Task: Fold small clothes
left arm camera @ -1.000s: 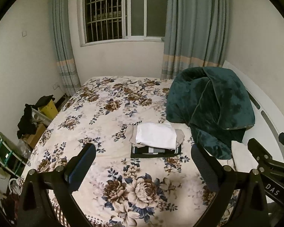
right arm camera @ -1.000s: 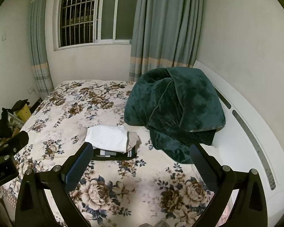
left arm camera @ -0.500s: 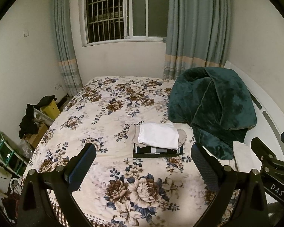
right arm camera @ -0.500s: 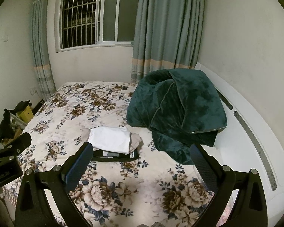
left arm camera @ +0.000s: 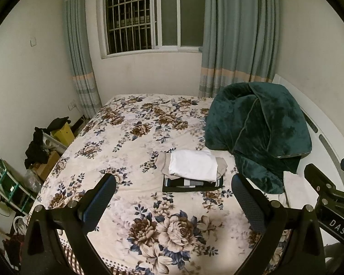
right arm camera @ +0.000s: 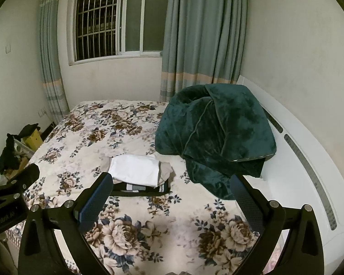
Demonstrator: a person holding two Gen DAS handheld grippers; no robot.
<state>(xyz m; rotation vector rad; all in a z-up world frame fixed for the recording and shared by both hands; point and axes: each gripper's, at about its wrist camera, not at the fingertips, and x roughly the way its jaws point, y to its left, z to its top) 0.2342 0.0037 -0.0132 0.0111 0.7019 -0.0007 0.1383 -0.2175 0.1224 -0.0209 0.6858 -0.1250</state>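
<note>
Left of the stack of folded clothes (left arm camera: 192,171) I see my left gripper (left arm camera: 174,197) with jaws spread wide, holding nothing, above the floral bed (left arm camera: 130,142). The stack sits mid-bed, white piece on top, striped and dark pieces beneath. Right of the stack my right gripper (right arm camera: 172,194) also gapes empty. Just beyond the stack's right side slumps a green blanket (right arm camera: 215,133).

Both views overlook bed (left arm camera: 135,160), perhaps standing-height.
</note>
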